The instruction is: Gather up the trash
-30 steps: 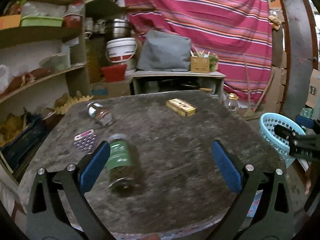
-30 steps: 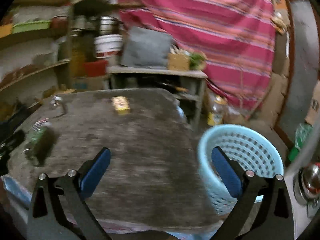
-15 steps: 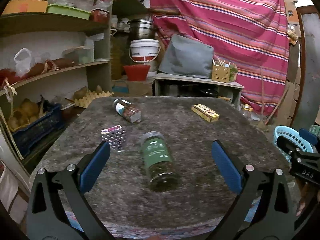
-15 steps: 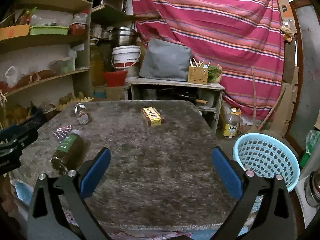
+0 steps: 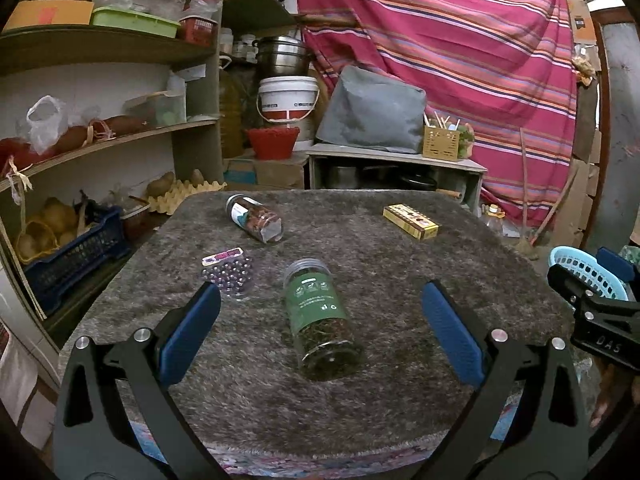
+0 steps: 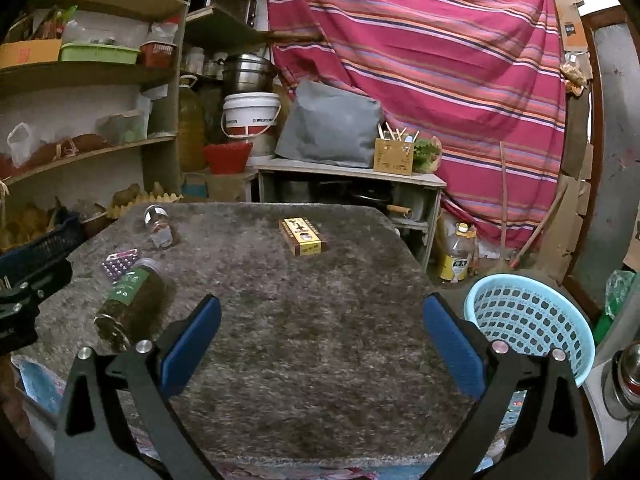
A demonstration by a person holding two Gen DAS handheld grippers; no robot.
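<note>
Four pieces of trash are lying on the grey carpeted surface (image 5: pixel 400 320). Taking the green-labelled jar (image 5: pixel 320 320) as the landmark, it is lying on its side near the middle of the left wrist view, its lid end pointing away from the camera. Just beside it, on its left, a blister pack of purple pills (image 5: pixel 229 274) is resting flat. Beyond the jar, a smaller jar with brown contents (image 5: pixel 254 218) is also lying on its side. Well apart from the green-labelled jar, toward the far right of the surface, a yellow box (image 5: pixel 410 222) is sitting. A light blue basket (image 6: pixel 528 320) is standing off the surface, far to the jar's right, lower than the surface edge.

Both tools are hovering empty. The left hand-held gripper (image 5: pixel 320 320) is standing wide, its blue pads framing the green-labelled jar without touching it. The right hand-held gripper (image 6: pixel 322 332) is likewise spread wide over bare carpet.
</note>
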